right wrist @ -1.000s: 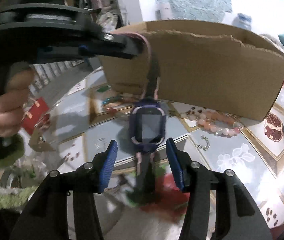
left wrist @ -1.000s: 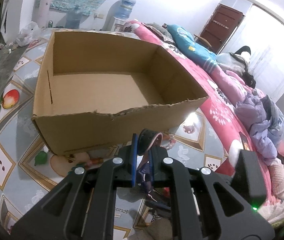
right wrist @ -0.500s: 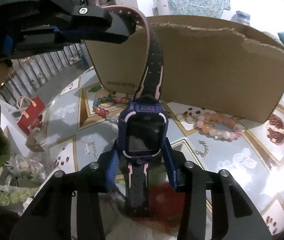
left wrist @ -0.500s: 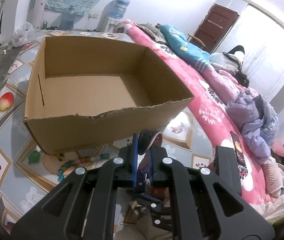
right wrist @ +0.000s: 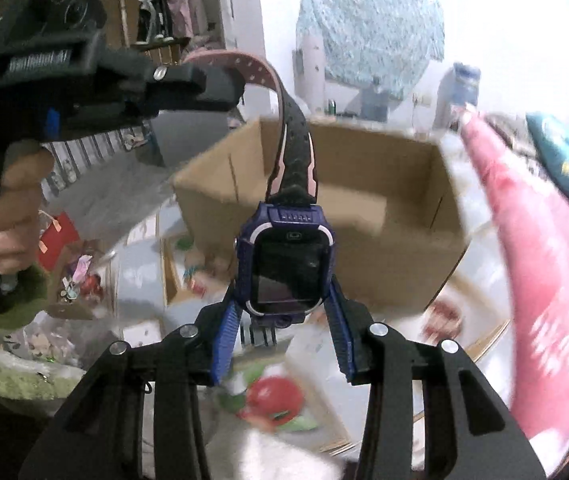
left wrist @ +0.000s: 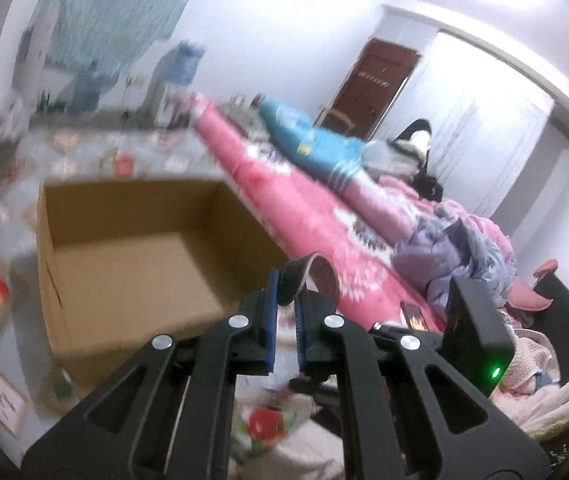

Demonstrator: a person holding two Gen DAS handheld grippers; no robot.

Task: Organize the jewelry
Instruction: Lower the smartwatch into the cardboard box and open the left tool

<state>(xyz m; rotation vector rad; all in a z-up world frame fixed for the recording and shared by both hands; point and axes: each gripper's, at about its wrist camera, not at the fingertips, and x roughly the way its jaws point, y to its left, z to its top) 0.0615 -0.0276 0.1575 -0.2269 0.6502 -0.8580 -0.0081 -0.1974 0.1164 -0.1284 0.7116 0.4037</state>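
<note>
**Watch lifted between both sets of fingers, above the box**

No writing reads clearly: the embossed lettering on my left tool's body is too blurred, and the print seen low on the box wall half a second ago is lost in blur.

Since a second ago the watch (right wrist: 290, 264) has come up off the tabletop (right wrist: 480, 336); the cardboard box (right wrist: 384, 216), then level with it, now sits below so I see into its bare inside. My right fingers (right wrist: 282, 332), which stood apart from the watch then, have closed onto it.

My left fingers (left wrist: 284, 320) are pinched nearly together on the end of the pink-and-black strap (left wrist: 308, 276), which loops up past the tips. The right fingers stand partly open, their blue pads (right wrist: 226, 340) pressing the purple case on both sides. My left hand (right wrist: 8, 216) wraps the tool's handle.
</note>
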